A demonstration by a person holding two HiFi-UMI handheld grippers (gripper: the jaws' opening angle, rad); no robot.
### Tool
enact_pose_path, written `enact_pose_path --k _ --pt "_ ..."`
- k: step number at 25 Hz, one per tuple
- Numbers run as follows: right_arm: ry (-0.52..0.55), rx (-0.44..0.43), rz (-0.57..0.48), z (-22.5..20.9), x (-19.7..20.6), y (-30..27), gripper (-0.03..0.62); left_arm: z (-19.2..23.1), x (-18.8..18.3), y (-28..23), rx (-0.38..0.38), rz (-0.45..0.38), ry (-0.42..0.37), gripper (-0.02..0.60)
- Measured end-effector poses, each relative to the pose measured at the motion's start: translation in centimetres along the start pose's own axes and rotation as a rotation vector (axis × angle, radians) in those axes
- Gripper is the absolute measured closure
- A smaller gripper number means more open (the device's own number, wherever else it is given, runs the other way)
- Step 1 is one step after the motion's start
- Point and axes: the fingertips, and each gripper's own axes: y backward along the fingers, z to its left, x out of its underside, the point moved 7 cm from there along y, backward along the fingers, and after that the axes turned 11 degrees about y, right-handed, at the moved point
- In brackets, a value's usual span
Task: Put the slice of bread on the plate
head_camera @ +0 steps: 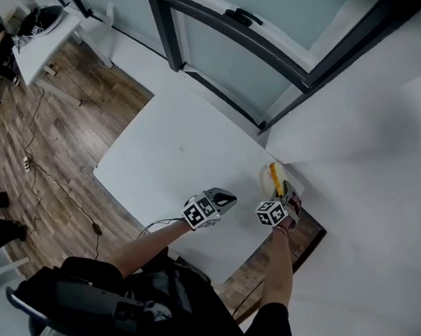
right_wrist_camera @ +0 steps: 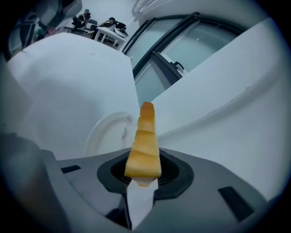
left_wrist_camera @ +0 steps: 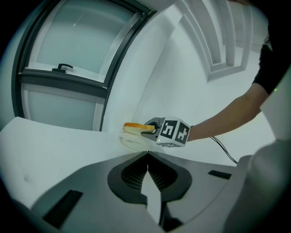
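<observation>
The slice of bread [right_wrist_camera: 143, 145], golden and ridged at the crust, is clamped edge-on by the right gripper [right_wrist_camera: 142, 182] above the round white plate [right_wrist_camera: 105, 132]. Only in the left gripper view is it shown level, clear of the plate. The left gripper [left_wrist_camera: 148, 164] is seen with jaws together, empty, over the smooth white table [left_wrist_camera: 54, 145]

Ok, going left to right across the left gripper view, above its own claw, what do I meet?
window handle → slice of bread → right claw gripping it → forearm
</observation>
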Motion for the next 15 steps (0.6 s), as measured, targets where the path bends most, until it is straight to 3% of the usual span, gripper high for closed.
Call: enact_pose_path --k 3,6,11,15 --pt "0.049 -0.016 0.007 1.0 0.0 -0.3 0.496 -0.1 1.2 0.7 -0.005 -0.003 0.044 0.575" --pt "-0.007 -0.096 -0.037 1.5 -0.6 -0.1 0.495 -0.4 2.2 0.9 0.021 0.030 0.076 0.575" --pt "-0.089 -0.351 -0.064 2.9 -1.0 0.5 0.382 -1.4 3.7 0.7 0.058 0.107 0.088 0.575" --pt "-0.102 -0.362 -0.065 3.2 -0.7 1.9 0.362 -2.1 4.4 0.7 0.080 0.175 0.066 0.575"
